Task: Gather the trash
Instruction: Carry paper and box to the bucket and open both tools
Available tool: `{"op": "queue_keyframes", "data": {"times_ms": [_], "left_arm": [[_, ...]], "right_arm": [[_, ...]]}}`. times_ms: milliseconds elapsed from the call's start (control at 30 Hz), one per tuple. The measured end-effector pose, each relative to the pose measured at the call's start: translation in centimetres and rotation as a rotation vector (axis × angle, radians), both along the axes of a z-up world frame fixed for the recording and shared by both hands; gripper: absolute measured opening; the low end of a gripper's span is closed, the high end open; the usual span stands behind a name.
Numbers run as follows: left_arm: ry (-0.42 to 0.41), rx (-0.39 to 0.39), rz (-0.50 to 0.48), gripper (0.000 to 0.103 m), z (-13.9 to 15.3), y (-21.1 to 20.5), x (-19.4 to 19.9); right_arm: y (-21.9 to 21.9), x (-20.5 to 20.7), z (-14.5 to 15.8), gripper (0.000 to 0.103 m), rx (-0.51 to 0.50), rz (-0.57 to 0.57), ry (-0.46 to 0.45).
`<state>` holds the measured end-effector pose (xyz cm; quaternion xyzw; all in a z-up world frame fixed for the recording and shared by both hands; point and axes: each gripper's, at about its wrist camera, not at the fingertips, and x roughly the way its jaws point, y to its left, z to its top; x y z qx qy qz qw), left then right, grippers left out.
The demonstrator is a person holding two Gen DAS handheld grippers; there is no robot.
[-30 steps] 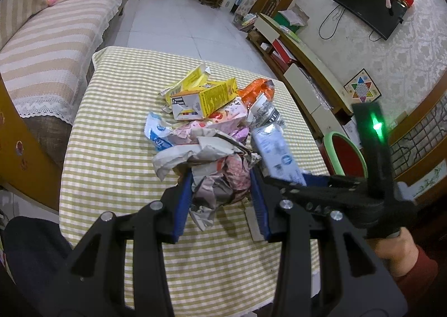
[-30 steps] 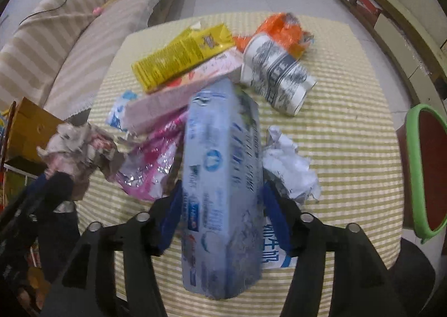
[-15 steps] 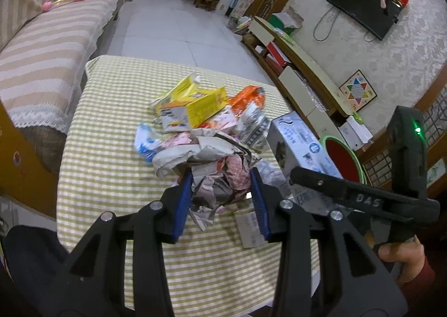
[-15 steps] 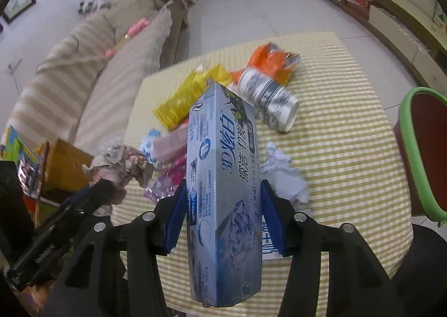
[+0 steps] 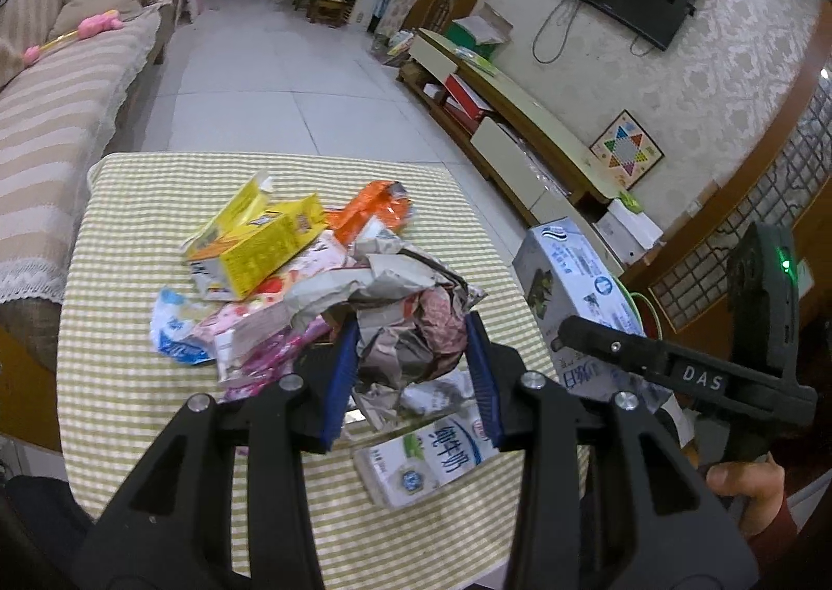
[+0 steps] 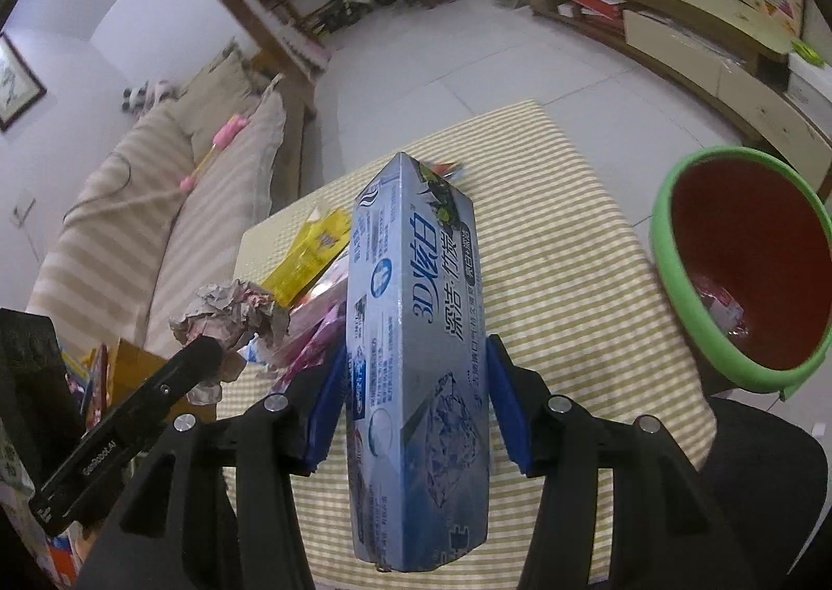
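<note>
A crumpled grey-and-pink paper wad (image 5: 411,324) hangs above the checked tablecloth (image 5: 130,382), with my left gripper (image 5: 411,366) shut on it. My right gripper (image 6: 416,397) is shut on a long blue toothpaste box (image 6: 416,304), its blue pads pressing both sides. The box is raised off the table and points away from me. In the left wrist view the same box (image 5: 567,272) shows at the right. In the right wrist view the paper wad (image 6: 229,314) shows at the left. A red bin with a green rim (image 6: 660,246) stands off the table's right edge.
Loose trash lies on the table: a yellow carton (image 5: 260,246), an orange wrapper (image 5: 374,205), pink wrappers (image 5: 249,330), a blue-white wrapper (image 5: 171,324) and a flattened milk carton (image 5: 431,454). A striped sofa (image 5: 47,122) runs along the left, a low TV cabinet (image 5: 520,122) along the right.
Both grippers have risen from the pile with their loads. The right one lifted the toothpaste box clear and swung it rightward, and the bin now shows large beside it.
</note>
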<state>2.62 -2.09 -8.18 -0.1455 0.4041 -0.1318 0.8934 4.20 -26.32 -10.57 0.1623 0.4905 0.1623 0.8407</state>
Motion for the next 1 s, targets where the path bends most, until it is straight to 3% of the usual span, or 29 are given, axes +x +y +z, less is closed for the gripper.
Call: {"op": "queue_keyframes", "data": {"times_ms": [633, 1000], "left_arm": [[-0.004, 0.034, -0.155, 0.039, 0.7, -9.2, 4.2], [0.046, -0.006, -0.337, 0.039, -1.2, -18.9, 8.0]], "right_arm": [[-11.2, 0.1, -0.6, 0.050, 0.062, -0.220, -0.012], [-21.0, 0.3, -0.8, 0.051, 0.035, -0.419, -0.032]]}}
